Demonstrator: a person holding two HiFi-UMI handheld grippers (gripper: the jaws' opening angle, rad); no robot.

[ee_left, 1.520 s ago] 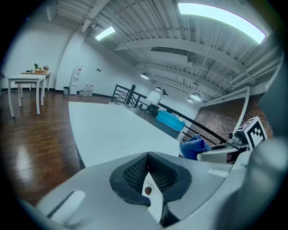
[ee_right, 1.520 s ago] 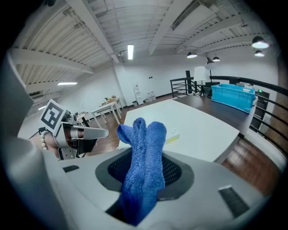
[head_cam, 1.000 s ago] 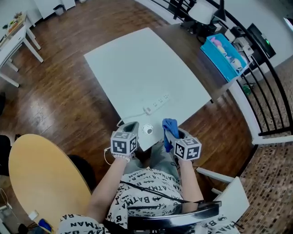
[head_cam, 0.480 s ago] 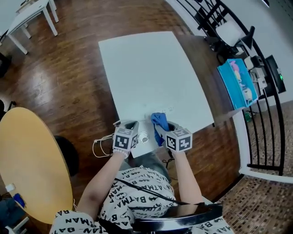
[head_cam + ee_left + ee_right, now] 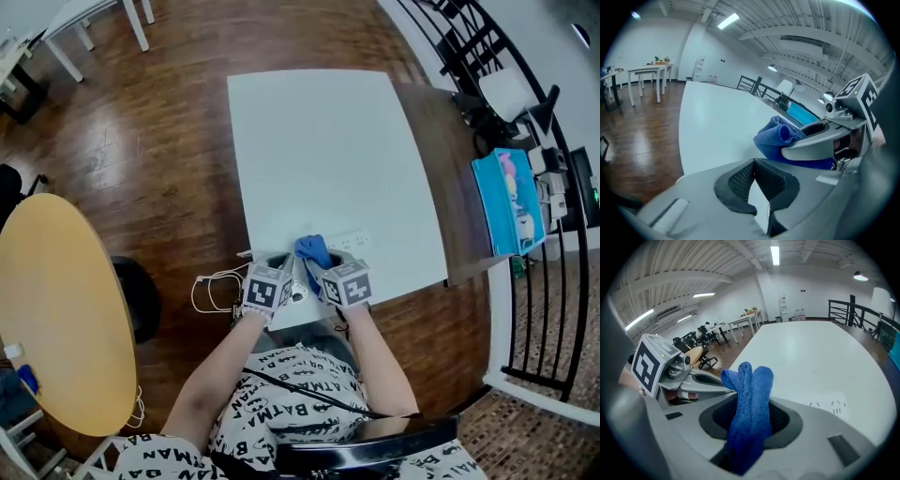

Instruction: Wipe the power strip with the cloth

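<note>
The white power strip (image 5: 352, 241) lies near the front edge of the white table (image 5: 328, 150); its slots show faintly in the right gripper view (image 5: 829, 405). My right gripper (image 5: 324, 264) is shut on a folded blue cloth (image 5: 311, 249), which sticks up out of its jaws (image 5: 750, 408) just left of the strip. My left gripper (image 5: 280, 266) hangs close beside it at the table edge, its jaws together with nothing in them (image 5: 753, 164). The cloth (image 5: 780, 136) and the right gripper (image 5: 820, 136) show in the left gripper view.
A white cable (image 5: 214, 286) dangles off the table's front left corner, and a small round white thing (image 5: 298, 293) sits between the grippers. A yellow round table (image 5: 56, 319) stands left. A dark side table with a blue box (image 5: 511, 202) and black railing (image 5: 553, 309) are right.
Both grippers have moved forward over the table's front edge and closer together. The cloth now sits right next to the power strip's left end. The head view has shifted.
</note>
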